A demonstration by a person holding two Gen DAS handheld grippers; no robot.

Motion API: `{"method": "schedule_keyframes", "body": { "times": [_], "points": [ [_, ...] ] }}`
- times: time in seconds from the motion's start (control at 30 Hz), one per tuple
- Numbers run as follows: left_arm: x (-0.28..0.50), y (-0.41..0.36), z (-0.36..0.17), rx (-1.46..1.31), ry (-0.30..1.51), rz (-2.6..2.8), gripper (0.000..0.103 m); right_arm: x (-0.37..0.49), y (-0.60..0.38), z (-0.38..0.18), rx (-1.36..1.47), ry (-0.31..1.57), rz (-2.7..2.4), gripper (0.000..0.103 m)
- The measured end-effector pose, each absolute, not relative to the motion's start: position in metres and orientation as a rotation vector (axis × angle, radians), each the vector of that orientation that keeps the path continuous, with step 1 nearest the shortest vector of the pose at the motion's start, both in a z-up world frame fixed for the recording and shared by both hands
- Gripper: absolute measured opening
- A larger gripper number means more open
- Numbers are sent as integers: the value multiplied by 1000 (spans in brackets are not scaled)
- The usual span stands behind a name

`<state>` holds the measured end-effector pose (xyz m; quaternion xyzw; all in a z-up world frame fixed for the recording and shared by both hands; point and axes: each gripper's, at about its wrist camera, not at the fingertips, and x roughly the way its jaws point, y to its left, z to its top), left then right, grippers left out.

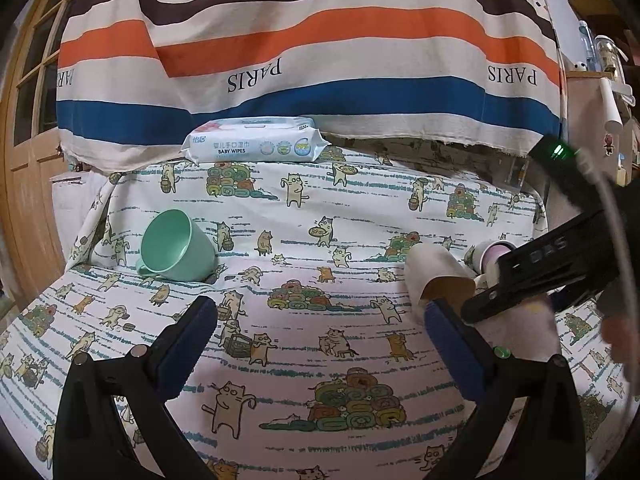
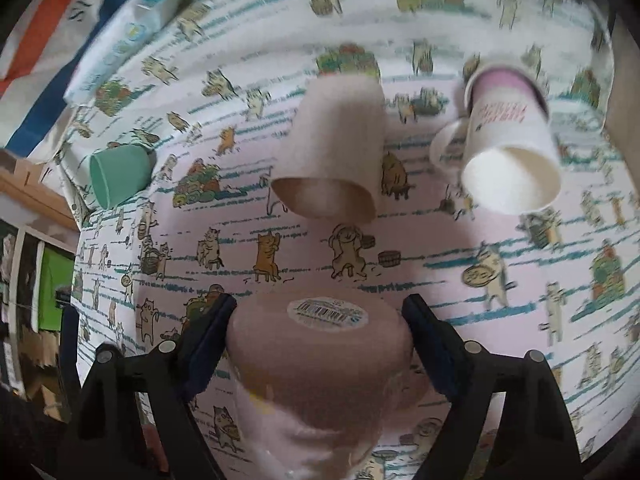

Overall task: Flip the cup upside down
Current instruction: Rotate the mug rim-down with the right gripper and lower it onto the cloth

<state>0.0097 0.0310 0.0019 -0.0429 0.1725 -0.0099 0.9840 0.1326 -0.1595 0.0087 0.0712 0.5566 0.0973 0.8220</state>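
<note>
My right gripper [image 2: 320, 320] is shut on a pink cup [image 2: 320, 344], bottom up with a barcode sticker on its base, just above the cat-print cloth. In the left wrist view the right gripper's black body [image 1: 552, 268] reaches in from the right over that pink cup [image 1: 520, 328]. My left gripper [image 1: 320, 316] is open and empty above the cloth. A beige cup [image 2: 336, 152] lies on its side, also seen in the left wrist view [image 1: 436, 276]. A white paper cup [image 2: 512, 152] lies on its side too. A green mug [image 1: 176, 246] lies tipped at the left.
A pack of baby wipes [image 1: 256, 142] rests at the back under a striped hanging cloth [image 1: 320, 40]. A wooden door [image 1: 28, 160] stands at the left. Shelves with bottles [image 1: 604, 72] are at the right. A small white cup [image 2: 448, 148] lies beside the paper cup.
</note>
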Motion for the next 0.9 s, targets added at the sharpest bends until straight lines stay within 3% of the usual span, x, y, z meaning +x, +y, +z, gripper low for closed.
{"method": "schedule_keyframes", "body": {
  "times": [0.47, 0.5, 0.53, 0.6, 0.77, 0.9],
  "points": [
    [10, 34, 2, -87, 346, -13, 103, 100, -153, 40, -23, 1017, 149, 83],
    [10, 34, 2, -86, 345, -13, 103, 99, -153, 42, -21, 1012, 147, 79],
    [10, 34, 2, -86, 345, -13, 103, 98, -153, 45, -33, 998, 137, 60],
    [10, 34, 2, -88, 345, -12, 103, 98, -152, 49, -61, 987, 120, 52],
    [10, 35, 2, -89, 344, -12, 103, 96, -157, 52, -25, 978, 154, 53],
    [10, 36, 2, -85, 344, -11, 103, 82, -169, 64, 31, 857, 169, 65]
  ]
}}
